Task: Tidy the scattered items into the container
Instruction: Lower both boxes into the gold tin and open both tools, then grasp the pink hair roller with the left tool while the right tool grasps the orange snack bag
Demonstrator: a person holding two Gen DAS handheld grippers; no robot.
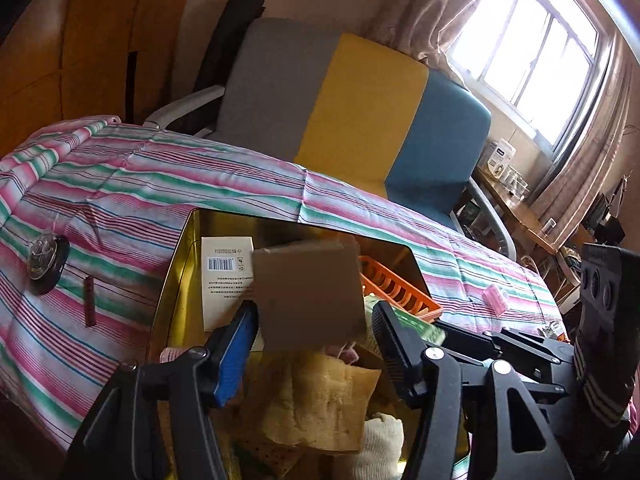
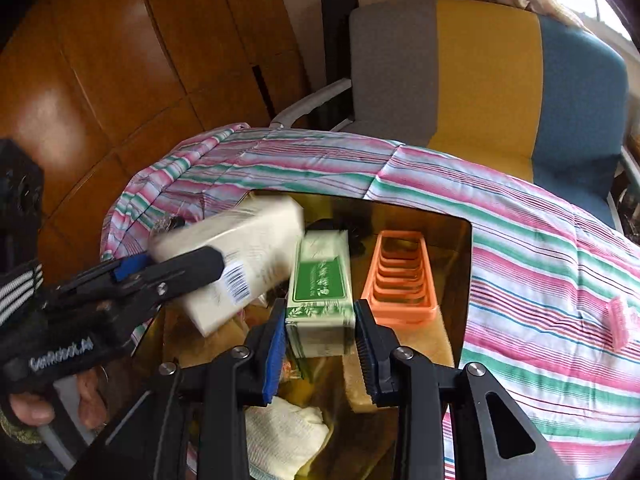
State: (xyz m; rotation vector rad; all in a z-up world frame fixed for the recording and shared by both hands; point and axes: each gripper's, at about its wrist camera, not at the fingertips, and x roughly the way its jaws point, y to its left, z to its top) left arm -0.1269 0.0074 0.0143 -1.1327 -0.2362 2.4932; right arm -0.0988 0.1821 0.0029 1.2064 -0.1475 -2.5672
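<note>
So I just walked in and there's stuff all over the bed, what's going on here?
A person is tidying loose things into a gold container on the striped bedcover, with a tool in each hand. The right tool grips a green-and-white box over the container. The left tool has a cream box between its jaws, apparently loose. An orange rack and a white cloth are already inside; a pink item lies on the cover.

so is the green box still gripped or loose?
Gripped: the green box sits clamped between the right jaws, above the gold bin.
</note>
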